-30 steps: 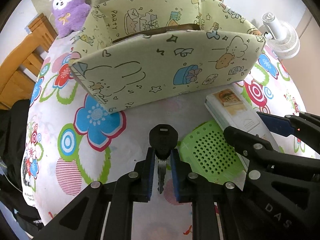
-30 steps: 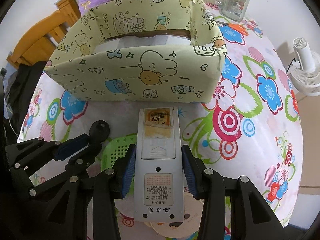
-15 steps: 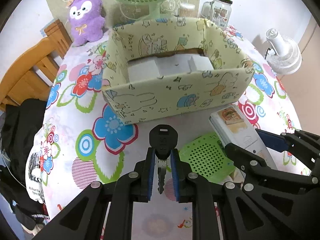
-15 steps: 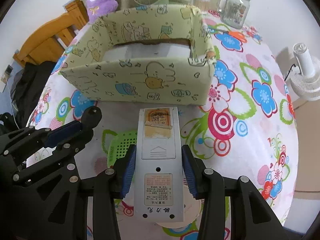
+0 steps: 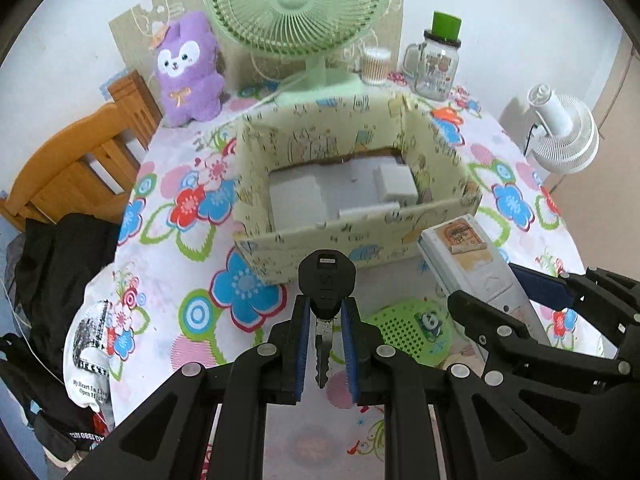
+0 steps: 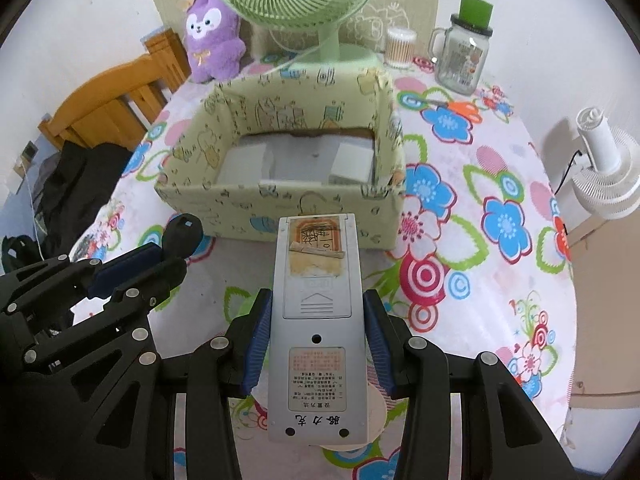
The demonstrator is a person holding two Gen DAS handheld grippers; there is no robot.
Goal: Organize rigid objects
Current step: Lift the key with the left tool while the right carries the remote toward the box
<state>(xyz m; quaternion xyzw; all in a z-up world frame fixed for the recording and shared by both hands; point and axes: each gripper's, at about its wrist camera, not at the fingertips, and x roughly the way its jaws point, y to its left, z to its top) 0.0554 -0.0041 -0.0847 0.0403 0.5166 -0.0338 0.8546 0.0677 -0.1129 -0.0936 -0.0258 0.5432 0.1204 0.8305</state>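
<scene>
Left wrist view shows the left gripper (image 5: 325, 328) with its blue-padded fingers (image 5: 301, 340) clenched on a key (image 5: 327, 284). The black head of the key sticks out forward and the metal blade hangs down between the pads. The key is held in the air, just in front of the near wall of the patterned cardboard box (image 5: 352, 184), which stands open on the tabletop (image 5: 168, 248) with its flowered cloth.

In the right wrist view, the right gripper (image 6: 318, 344) grasps a grey remote control (image 6: 318, 320) by its two long sides. The remote lies with its back side up, so a label and the battery cover are visible, and its far end points to the near wall of the box (image 6: 280, 200), close to it. From the left wrist view the same remote (image 5: 472, 264) is seen to the right of the key, also just before the box.

Inside the box lie some white, flat pieces; what they are, I cannot tell. In front of the box, under the two grippers, a green perforated plastic piece (image 5: 412, 328) lies on the cloth.

Behind the box stand a green table fan (image 5: 298, 12), a purple plush toy (image 5: 186, 68), a glass jar mug with green lid (image 5: 436, 64) and a small container of cotton swabs (image 5: 375, 65). A white fan (image 5: 564, 136) is to the right of the box, beyond the tabletop edge. A wooden chair (image 5: 80, 160) is at the left of the box.
</scene>
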